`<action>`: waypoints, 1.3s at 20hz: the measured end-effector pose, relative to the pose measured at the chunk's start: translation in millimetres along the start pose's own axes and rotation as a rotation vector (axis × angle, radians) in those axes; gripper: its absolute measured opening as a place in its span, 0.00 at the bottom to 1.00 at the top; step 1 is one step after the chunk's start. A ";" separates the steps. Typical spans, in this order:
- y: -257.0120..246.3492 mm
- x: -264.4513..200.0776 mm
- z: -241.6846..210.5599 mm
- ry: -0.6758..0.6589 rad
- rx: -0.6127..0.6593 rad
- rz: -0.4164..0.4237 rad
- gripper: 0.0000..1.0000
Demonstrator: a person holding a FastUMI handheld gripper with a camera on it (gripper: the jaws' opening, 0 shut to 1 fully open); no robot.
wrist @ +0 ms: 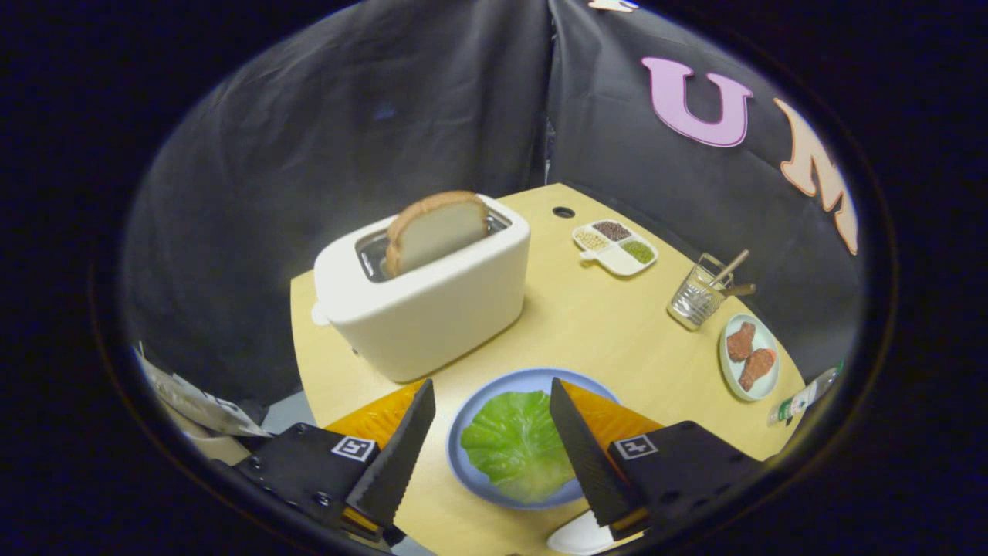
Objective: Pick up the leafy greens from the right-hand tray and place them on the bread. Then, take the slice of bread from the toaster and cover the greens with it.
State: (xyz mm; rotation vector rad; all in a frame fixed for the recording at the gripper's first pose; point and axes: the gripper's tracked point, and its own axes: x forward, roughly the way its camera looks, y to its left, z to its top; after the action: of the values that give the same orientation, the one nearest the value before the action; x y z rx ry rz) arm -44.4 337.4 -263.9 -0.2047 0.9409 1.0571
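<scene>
Spread apart and empty, my gripper [490, 432] hovers above the leafy greens [515, 444] on the blue plate [532, 378], lower centre; I lower squarely, then pinch the leaf's raised edge, not its middle

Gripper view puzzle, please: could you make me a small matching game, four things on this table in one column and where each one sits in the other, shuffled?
Things:
1. slice of bread
2. lettuce leaf
3. two meat pieces
4. spoon

Places:
A. in the wire cup
B. on the blue plate, between the open gripper fingers
C. standing in the toaster slot
D. on the small pale plate beyond the wire cup

Pairs: 1-C, 2-B, 3-D, 4-A
</scene>
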 end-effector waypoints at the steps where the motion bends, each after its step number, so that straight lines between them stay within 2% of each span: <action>1: 5.7 -3.5 9.8 -0.007 0.033 0.019 0.96; 4: 17.7 -10.1 39.7 -0.032 0.115 0.059 0.96; 8: 27.2 -13.6 70.9 -0.048 0.159 0.074 0.96; 13: 47.0 -1.7 95.4 -0.034 0.267 0.124 0.96; 22: 35.4 38.7 120.2 -0.007 0.418 0.064 0.96; 26: 36.8 55.9 122.2 0.026 0.483 0.060 0.92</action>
State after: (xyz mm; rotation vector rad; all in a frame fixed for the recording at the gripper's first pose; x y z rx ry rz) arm 3.0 461.1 -220.6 0.2110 1.2024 0.8539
